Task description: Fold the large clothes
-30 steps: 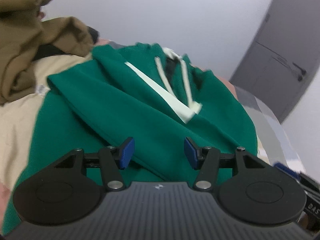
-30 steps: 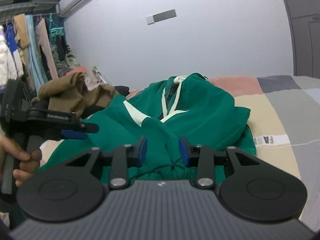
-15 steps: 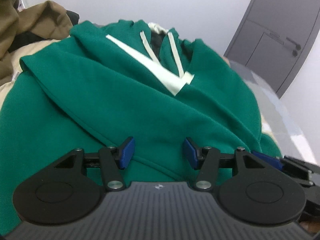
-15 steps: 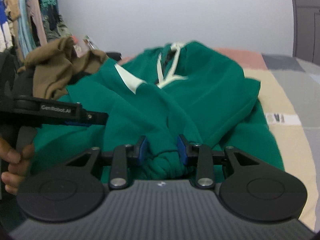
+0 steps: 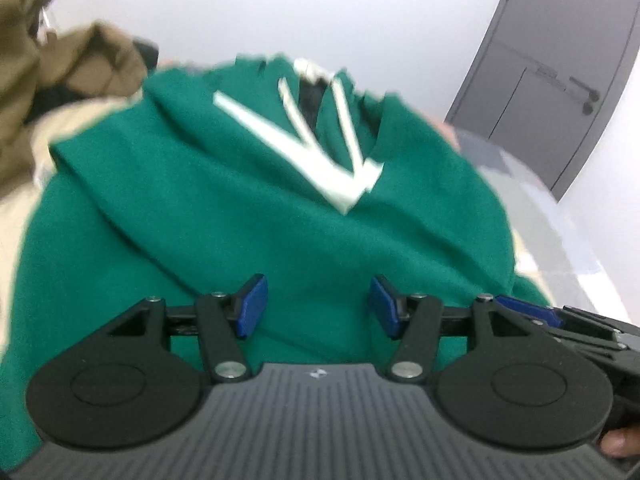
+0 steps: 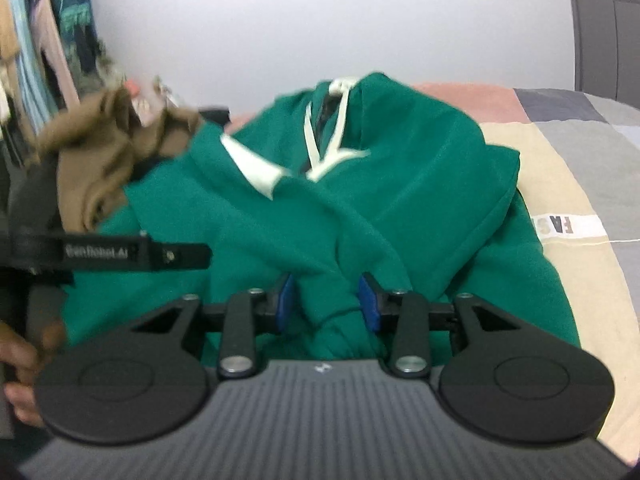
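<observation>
- Green fleece hoodie with white drawstrings (image 6: 400,208) lies bunched on a patchwork bedspread (image 6: 560,184), beside a crumpled brown garment (image 6: 108,152).
- Left gripper (image 5: 318,306) hovers over the hoodie, jaws apart, having just widened; nothing pinched.
- Right gripper (image 6: 326,302) has a green cuff bunched between its jaws, which have just been opening; whether the pads press it, I cannot tell.
</observation>
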Tool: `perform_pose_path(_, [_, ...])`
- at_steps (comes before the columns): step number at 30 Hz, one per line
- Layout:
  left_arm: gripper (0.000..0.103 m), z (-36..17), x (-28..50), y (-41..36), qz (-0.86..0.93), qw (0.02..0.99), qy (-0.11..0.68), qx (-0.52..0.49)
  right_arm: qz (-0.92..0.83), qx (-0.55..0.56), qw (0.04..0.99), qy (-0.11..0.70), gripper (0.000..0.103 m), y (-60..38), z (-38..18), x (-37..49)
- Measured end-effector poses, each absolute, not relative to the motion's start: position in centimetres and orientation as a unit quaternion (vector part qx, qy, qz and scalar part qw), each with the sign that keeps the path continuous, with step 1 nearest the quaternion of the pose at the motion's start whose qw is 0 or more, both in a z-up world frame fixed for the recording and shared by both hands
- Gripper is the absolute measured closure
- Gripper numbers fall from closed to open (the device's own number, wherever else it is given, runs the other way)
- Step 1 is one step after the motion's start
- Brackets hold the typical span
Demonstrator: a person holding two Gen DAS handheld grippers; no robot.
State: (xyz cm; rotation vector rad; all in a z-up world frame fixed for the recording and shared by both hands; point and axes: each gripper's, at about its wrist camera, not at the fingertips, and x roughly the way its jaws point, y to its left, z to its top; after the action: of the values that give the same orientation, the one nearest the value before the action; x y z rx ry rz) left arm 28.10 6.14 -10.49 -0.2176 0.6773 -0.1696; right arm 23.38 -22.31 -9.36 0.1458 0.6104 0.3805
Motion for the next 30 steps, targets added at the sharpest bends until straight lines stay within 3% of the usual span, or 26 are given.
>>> perform_pose_path(3, [0.040, -8.3, 29.0, 6.6, -0.089, 0.937, 0.317, -0.115, 0.195, 0.095, 0.932, 0.290, 0.063, -22.6, -7.2, 24.2])
perform_pose_path(5, [0.040, -6.6, 30.6, 6.7, -0.087, 0.941, 0.311, -0.098, 0.199, 0.105, 0.934, 0.279, 0.049, -23.0, -5.6, 25.6])
perform_pose_path(7, [0.039, -5.1, 33.0, 6.9, -0.084, 0.947, 0.301, -0.077, 0.186, 0.114, 0.940, 0.263, 0.025, -23.6, -4.2, 27.7])
perform_pose_path(8, [0.039, -4.6, 34.4, 7.0, -0.084, 0.947, 0.299, -0.075, 0.181, 0.117, 0.941, 0.262, 0.024, -23.8, -3.6, 29.1])
perform_pose_path(14, [0.039, -4.5, 45.8, 8.7, -0.081, 0.946, 0.300, -0.091, 0.151, 0.183, 0.926, 0.292, 0.026, -25.4, -3.5, 41.3])
perform_pose_path(22, [0.039, -7.9, 63.0, 10.5, -0.064, 0.941, 0.298, -0.146, 0.137, 0.231, 0.911, 0.313, 0.026, -24.3, -7.8, 59.6])
perform_pose_path(26, [0.040, -9.5, 69.7, 10.9, -0.078, 0.939, 0.292, -0.163, 0.129, 0.243, 0.909, 0.313, 0.033, -22.9, -9.7, 66.4])
perform_pose_path(30, [0.040, -11.2, 73.7, 10.1, -0.083, 0.937, 0.302, -0.153, 0.106, 0.244, 0.913, 0.308, 0.048, -21.5, -12.9, 70.6])
